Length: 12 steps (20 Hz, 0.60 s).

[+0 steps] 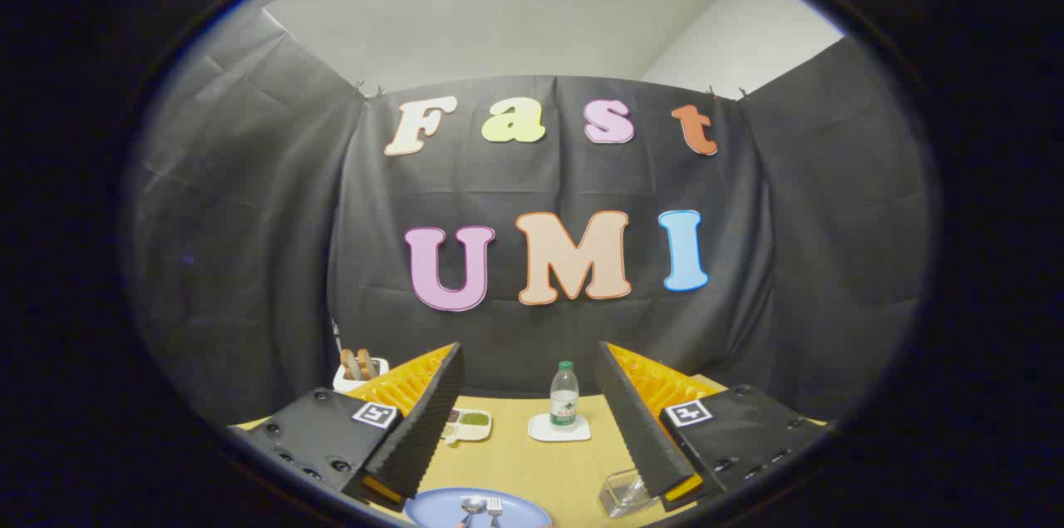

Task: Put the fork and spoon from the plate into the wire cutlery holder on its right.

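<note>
Gripper (528,416) spread, empty, above plate (432,505). Spoon (471,505) and fork (495,505) seemingly touching; risk pinching both.

Matt wooden table (532,461), glossy metal spoon (472,505) and fork (495,505) – clear plastic bottle (564,395) (smooth)

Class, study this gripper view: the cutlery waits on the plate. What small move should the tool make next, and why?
Probably lower the tool towards the blue plate and line its open fingers up on the spoon. The fingers stand wide apart, holding nothing, well above the table, and the spoon and fork lie side by side on the plate between and below them.
</note>
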Motion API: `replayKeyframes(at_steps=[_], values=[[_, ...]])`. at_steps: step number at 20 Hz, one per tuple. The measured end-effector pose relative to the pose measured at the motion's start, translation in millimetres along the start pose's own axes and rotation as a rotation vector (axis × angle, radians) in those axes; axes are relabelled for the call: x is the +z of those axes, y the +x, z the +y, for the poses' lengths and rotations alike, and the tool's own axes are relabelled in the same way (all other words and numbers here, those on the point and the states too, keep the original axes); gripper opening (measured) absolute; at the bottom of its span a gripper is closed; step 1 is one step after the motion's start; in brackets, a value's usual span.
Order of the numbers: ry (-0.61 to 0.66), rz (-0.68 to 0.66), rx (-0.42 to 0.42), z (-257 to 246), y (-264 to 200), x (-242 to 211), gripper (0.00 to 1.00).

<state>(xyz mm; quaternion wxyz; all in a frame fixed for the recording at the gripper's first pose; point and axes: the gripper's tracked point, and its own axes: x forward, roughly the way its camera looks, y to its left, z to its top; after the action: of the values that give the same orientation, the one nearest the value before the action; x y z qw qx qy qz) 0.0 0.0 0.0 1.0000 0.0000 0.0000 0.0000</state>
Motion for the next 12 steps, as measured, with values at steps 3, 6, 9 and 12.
replayKeyframes(at_steps=[3, 6, 9, 12], values=[[-0.007, 0.012, 0.010, 3.8, 2.9, -5.4, 1.00], [-0.023, 0.020, 0.015, 6.0, 4.6, -9.2, 1.00], [-0.040, 0.026, 0.028, 10.6, 5.4, -8.6, 1.00], [-0.047, 0.032, 0.034, 11.5, 7.1, -9.9, 1.00]])
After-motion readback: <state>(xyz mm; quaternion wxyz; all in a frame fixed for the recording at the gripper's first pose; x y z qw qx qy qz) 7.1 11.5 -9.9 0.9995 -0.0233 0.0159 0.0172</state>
